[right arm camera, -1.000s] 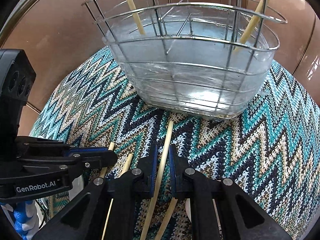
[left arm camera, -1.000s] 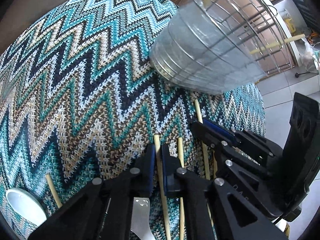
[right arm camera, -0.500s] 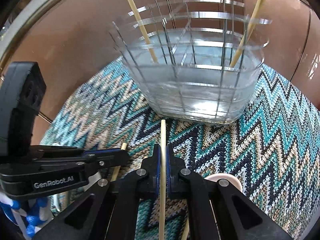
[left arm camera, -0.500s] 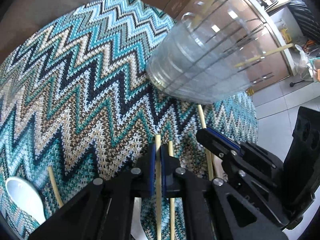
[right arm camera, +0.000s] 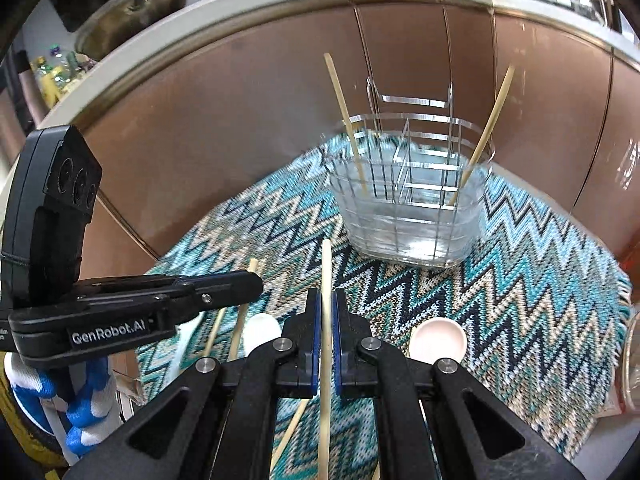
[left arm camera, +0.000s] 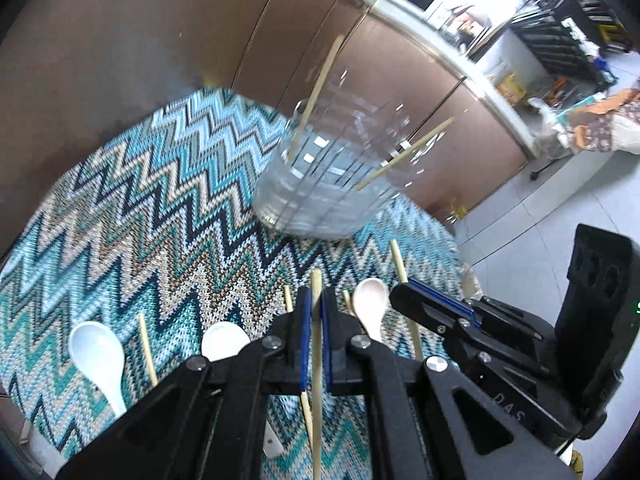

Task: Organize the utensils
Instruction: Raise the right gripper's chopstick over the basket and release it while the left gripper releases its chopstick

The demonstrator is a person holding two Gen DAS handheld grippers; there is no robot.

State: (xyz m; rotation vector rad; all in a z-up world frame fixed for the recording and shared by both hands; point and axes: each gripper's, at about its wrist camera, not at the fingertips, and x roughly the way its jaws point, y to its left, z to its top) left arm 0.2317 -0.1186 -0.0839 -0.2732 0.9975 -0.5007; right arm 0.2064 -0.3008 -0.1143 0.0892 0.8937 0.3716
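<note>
Each gripper, left (left arm camera: 315,312) and right (right arm camera: 327,312), clamped on one chopstick (left arm camera: 316,344); rack (right arm camera: 408,204) straight ahead. Risk: thin stick pivoting between pads, missing a slot.

Surface and material notes

Mat (right arm camera: 520,280): coarse knitted cloth, matt. Caddy (right arm camera: 412,200) at 12 o'clock: shiny metal wire around clear plastic. Chopsticks (right arm camera: 326,280): pale matt wood. Spoons (left arm camera: 96,352): glossy white ceramic-looking.

Bench under zigzag-knit cloth (right arm camera: 500,292)

On the cloth: wire utensil basket (right arm camera: 412,216) at the far side; near side, two white spoons (left arm camera: 98,356) (left arm camera: 224,346), one pale pink spoon (right arm camera: 438,340), and several loose bamboo chopsticks (left arm camera: 147,350) lying between and beside them.
</note>
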